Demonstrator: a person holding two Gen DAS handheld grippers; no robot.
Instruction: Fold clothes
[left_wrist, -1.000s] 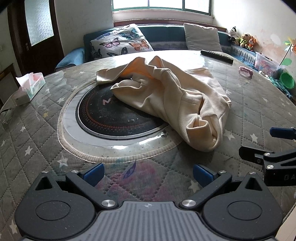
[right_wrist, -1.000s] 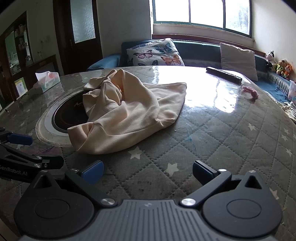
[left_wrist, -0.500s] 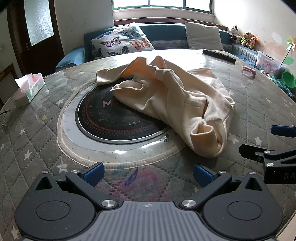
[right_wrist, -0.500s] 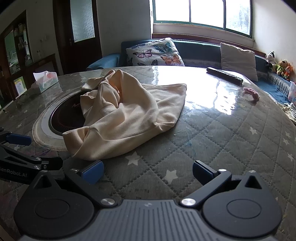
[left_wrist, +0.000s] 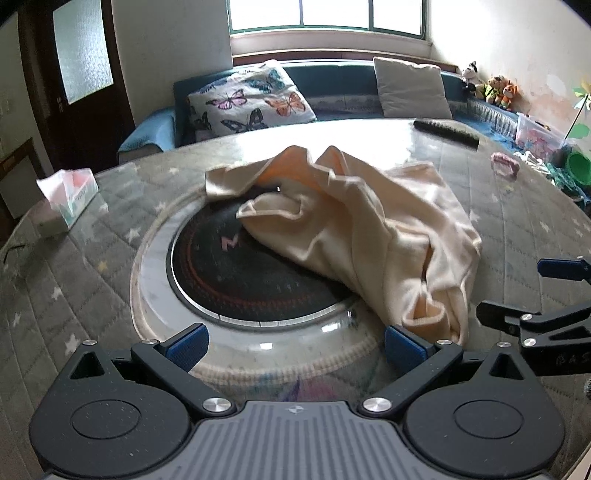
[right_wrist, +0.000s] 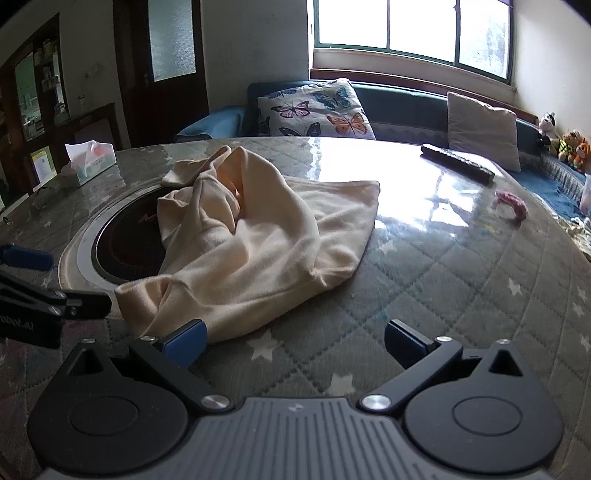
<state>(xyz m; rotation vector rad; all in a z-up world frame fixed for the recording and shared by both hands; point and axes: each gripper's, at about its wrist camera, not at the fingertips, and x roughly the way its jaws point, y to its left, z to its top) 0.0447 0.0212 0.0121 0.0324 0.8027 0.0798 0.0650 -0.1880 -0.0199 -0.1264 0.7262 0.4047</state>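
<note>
A crumpled cream garment (left_wrist: 354, 229) lies on the round quilted table (left_wrist: 74, 266), partly over the black round cooktop (left_wrist: 236, 273). It also shows in the right wrist view (right_wrist: 251, 251). My left gripper (left_wrist: 295, 341) is open and empty; its right fingertip sits at the garment's near corner. My right gripper (right_wrist: 295, 341) is open and empty; its left fingertip touches the garment's near edge. Each gripper shows at the side of the other's view: the right one (left_wrist: 535, 291), the left one (right_wrist: 48, 280).
A tissue box (left_wrist: 68, 199) stands at the table's left. A black remote (left_wrist: 447, 133) and a pink item (left_wrist: 504, 164) lie at the far right. A sofa with a butterfly pillow (left_wrist: 251, 99) is behind the table.
Both grippers have moved forward toward the garment's near corner. The garment itself has not moved.
</note>
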